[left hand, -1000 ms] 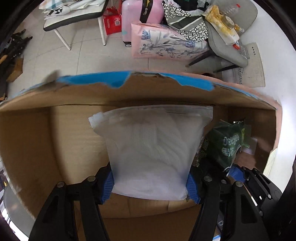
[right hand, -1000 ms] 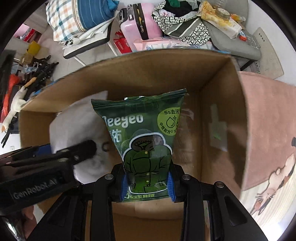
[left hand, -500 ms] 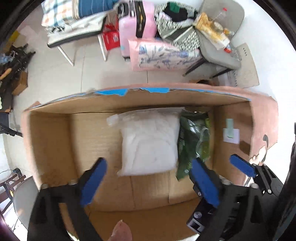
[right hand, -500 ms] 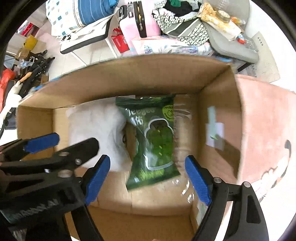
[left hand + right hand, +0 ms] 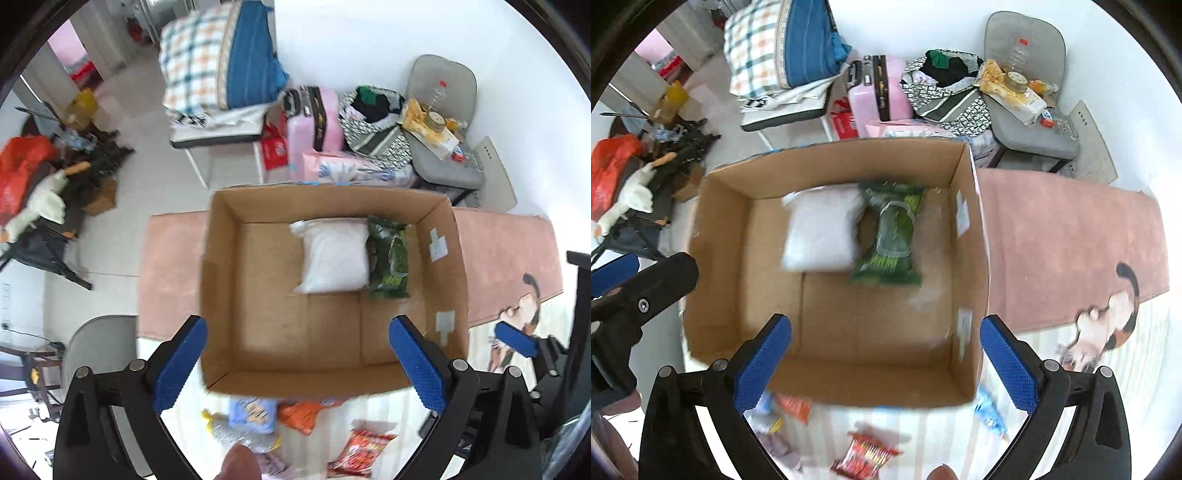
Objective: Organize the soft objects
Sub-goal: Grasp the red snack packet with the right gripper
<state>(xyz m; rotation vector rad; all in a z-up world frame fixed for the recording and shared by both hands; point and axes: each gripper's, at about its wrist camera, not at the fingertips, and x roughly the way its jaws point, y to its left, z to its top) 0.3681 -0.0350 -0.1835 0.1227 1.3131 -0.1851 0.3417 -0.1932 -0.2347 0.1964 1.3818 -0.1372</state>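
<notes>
both tongs, left (image 5: pixel 297 363) and right (image 5: pixel 884 360), hang open and empty above the box (image 5: pixel 229 229); next, each should drop squarely over one packet (image 5: pixel 358 452), pinching its middle.

Far ahead of the gripper stand a pink suitcase (image 5: pixel 314 122), a grey chair (image 5: pixel 443 162) piled with clutter and a plaid quilt (image 5: pixel 764 48); a pink rug (image 5: pixel 1071 240) lies to the right.

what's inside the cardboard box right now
Inside the cardboard box lie two packs side by side near its far wall: a white bag and a green packet. Whether anything lies beneath them cannot be seen.
</notes>
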